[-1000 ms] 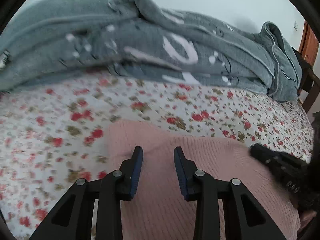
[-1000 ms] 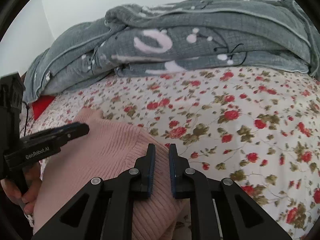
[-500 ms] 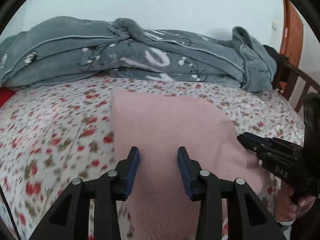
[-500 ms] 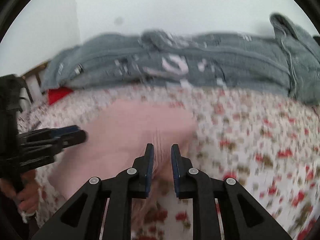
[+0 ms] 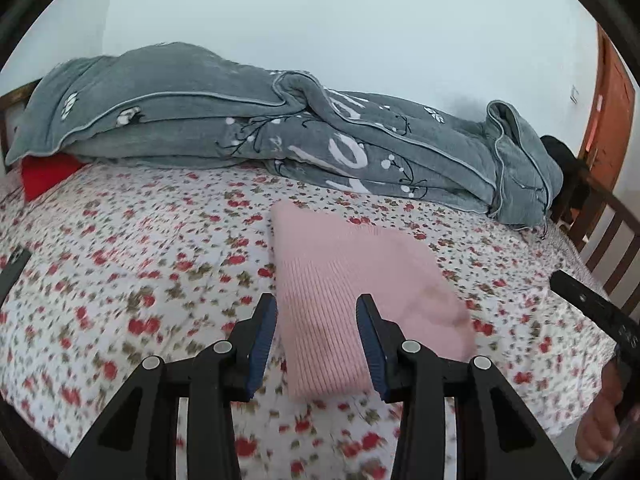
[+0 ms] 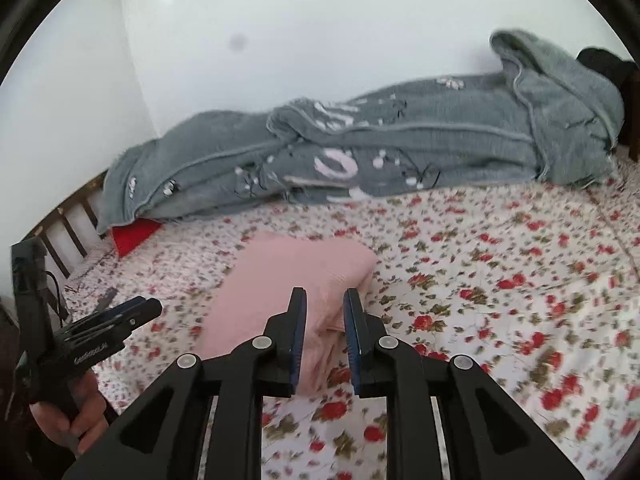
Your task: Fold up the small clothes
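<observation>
A folded pink knit garment (image 5: pixel 344 276) lies flat on the floral bedsheet (image 5: pixel 140 264). It also shows in the right wrist view (image 6: pixel 288 276). My left gripper (image 5: pixel 316 320) is open and empty, raised above the garment's near end. My right gripper (image 6: pixel 325 312) is open with a narrow gap, empty, above the garment's near right corner. The left gripper shows at the left edge of the right wrist view (image 6: pixel 132 312). The right gripper's body shows at the right edge of the left wrist view (image 5: pixel 592 308).
A grey blanket (image 5: pixel 280 136) is heaped along the wall at the back of the bed. A red cushion (image 5: pixel 44 172) sticks out under its left end. A wooden bed rail (image 5: pixel 608 224) and an orange door (image 5: pixel 608 96) stand at the right.
Both grippers have pulled back and up from the pink garment. The right gripper, shut on its edge a second ago, has opened and let go. The garment now lies folded on the sheet.
</observation>
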A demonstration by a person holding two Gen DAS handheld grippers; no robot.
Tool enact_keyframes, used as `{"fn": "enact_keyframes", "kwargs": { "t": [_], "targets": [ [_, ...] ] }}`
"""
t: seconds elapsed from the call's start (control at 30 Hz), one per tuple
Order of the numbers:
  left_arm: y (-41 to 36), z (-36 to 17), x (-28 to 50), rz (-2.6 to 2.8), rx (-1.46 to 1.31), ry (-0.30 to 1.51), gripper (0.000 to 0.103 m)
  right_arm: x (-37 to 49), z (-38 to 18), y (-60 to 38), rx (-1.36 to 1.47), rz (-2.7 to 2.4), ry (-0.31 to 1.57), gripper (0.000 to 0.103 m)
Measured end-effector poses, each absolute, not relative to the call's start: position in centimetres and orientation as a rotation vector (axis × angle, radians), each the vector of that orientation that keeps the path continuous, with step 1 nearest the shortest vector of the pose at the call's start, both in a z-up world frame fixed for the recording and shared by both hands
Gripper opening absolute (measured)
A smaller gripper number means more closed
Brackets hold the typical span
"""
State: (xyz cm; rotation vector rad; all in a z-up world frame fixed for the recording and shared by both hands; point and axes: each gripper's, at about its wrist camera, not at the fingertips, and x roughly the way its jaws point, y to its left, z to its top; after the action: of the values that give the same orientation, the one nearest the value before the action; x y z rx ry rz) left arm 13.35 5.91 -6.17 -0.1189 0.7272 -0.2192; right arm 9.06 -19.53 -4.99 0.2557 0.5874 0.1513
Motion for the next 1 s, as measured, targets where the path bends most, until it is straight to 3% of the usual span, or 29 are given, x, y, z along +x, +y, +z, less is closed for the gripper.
{"fn": "enact_keyframes", "kwargs": {
  "t": [0.2, 0.47, 0.77, 0.87, 1.0],
  "targets": [
    [6.2, -3.3, 9.7, -0.206, -0.132, 0.737, 0.042, 3.8, -1.1, -19.6, 0.238, 0.15, 0.516, 0.026],
    [6.7, -0.2, 5.9, -0.23, -0.17, 0.712, 0.047, -0.5, 3.4, -19.2, 0.231, 0.177, 0.444, 0.029],
    [5.6, 0.4, 5.0, -0.272, -0.116, 0.739, 0.049, -0.9, 4.0, -19.5, 0.254, 0.174, 0.491, 0.033],
    [4.6, 0.6, 4.6, -0.282, -0.077, 0.746, 0.061, -0.9, 3.8, -18.9, 0.206, 0.128, 0.527, 0.034],
    [3.5, 0.5, 4.4, -0.241, -0.031, 0.759, 0.071, -0.6, 3.3, -18.1, 0.162, 0.086, 0.603, 0.046]
  ]
}}
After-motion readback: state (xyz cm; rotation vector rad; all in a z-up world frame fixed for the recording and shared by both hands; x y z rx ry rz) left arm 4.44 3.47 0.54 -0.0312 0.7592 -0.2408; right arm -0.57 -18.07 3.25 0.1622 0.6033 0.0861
